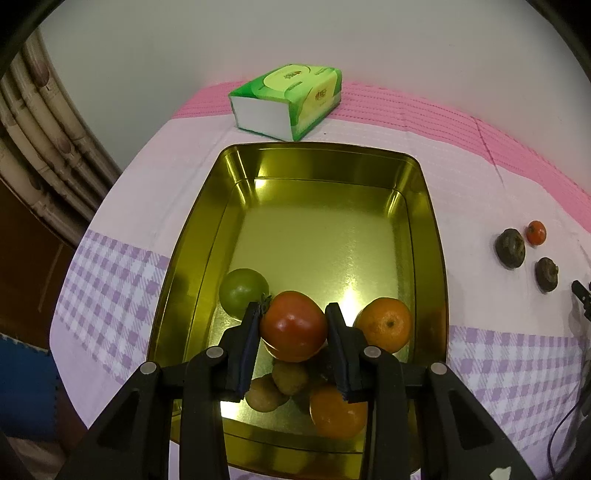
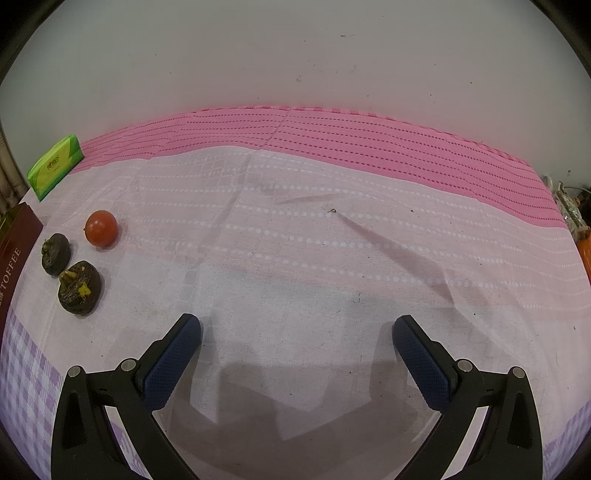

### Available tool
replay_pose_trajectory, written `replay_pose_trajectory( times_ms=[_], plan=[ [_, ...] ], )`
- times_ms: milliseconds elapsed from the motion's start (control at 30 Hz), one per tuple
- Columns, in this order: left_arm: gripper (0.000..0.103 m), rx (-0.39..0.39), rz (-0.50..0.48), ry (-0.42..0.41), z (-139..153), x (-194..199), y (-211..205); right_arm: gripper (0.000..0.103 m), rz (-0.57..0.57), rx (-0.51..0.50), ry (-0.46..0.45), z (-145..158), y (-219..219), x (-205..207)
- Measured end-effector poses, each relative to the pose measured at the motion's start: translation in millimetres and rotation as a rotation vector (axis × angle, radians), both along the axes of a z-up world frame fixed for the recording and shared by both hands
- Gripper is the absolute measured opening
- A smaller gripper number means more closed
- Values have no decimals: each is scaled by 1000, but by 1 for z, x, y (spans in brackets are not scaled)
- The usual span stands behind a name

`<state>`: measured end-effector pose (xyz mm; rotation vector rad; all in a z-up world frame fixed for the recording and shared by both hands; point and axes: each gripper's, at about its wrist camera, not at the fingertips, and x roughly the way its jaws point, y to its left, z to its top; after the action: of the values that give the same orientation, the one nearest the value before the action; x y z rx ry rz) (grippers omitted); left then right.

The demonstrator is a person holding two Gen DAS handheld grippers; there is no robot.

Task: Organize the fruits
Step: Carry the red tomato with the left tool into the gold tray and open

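Black, blue-padded jaws of the left gripper (image 1: pixel 293 325) are clamped on a red tomato (image 1: pixel 293 325), one pad pressing each side, holding it over the near end of a gold-coloured metal tin (image 1: pixel 428 236). Under and just in front of the tomato, inside the tin, lie two brownish kiwis (image 1: pixel 275 387) and an orange (image 1: pixel 338 411). A second orange (image 1: pixel 384 325) sits just right of the tomato, and a green tomato (image 1: pixel 242 291) just to its left against the tin's wall. The far half of the tin floor is bare.

The right gripper (image 2: pixel 297 332) hangs spread wide over the pink and lilac checked tablecloth (image 2: pixel 314 258), nothing between its fingers. To its left on the cloth lie two dark, wrinkled mangosteens (image 2: pixel 79 288), close together, and just beyond them a small red tomato (image 2: pixel 101 228). The tin's maroon outer side, lettered TOFFEE, shows at that view's left edge.

Farthest back, a green tissue pack (image 1: pixel 288 99) rests on the pink stripe near the white wall (image 1: pixel 295 33).
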<state>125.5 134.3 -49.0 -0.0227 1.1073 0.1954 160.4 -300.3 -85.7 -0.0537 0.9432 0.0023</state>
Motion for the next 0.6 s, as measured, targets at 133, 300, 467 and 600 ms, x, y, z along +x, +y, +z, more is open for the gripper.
replay_pose_trajectory(
  times_ms=[133,300,467,600],
  plan=[
    [31,0,-4,-5,-1,-2,0,103,-1,0,0,0,0,0],
    [31,8,-11,-6,-3,-2,-2,103,-2,0,0,-1,1,-1],
    [31,18,-23,6,-8,-3,-4,103,-6,1,0,-1,0,0],
    [31,14,-25,3,-9,-3,-4,103,-8,3,2,-2,0,2]
  ],
)
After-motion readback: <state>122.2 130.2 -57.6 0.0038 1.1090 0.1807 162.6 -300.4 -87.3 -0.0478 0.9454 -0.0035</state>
